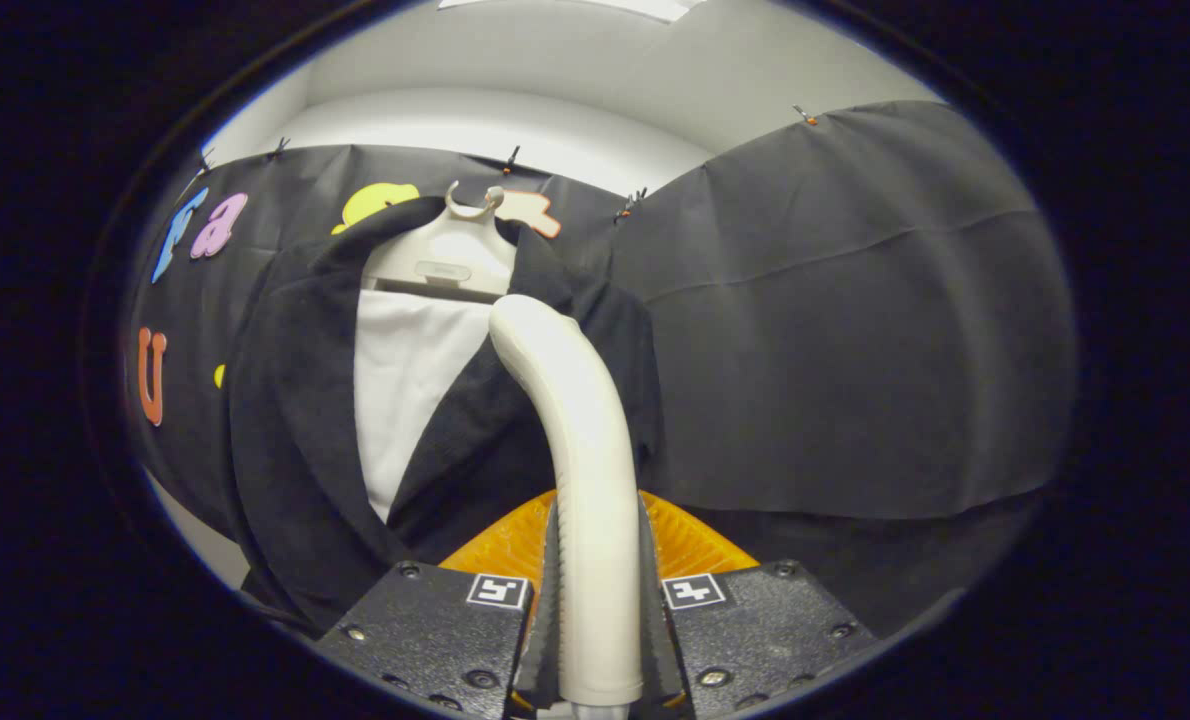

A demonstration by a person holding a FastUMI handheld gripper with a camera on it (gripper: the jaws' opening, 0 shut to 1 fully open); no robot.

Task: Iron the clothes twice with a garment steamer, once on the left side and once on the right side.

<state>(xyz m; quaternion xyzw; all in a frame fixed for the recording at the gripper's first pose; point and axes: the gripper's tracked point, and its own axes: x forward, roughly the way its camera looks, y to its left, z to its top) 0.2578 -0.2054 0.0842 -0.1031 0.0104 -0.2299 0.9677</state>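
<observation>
My gripper (598, 590) is shut on the cream handle of the garment steamer (577, 430), which rises between the fingers and curves forward at its top. The steamer's head lies against the right front panel of a black jacket (285, 420). The jacket hangs open on a pale hanger (447, 255) over a white shirt (410, 380). The steamer's head hides part of the jacket's right lapel.
Black cloth (845, 330) covers the booth wall behind and to the right of the jacket. A white wall and ceiling (575, 80) show above the cloth. An orange ribbed part (690, 545) sits just behind the fingers at the handle's base.
</observation>
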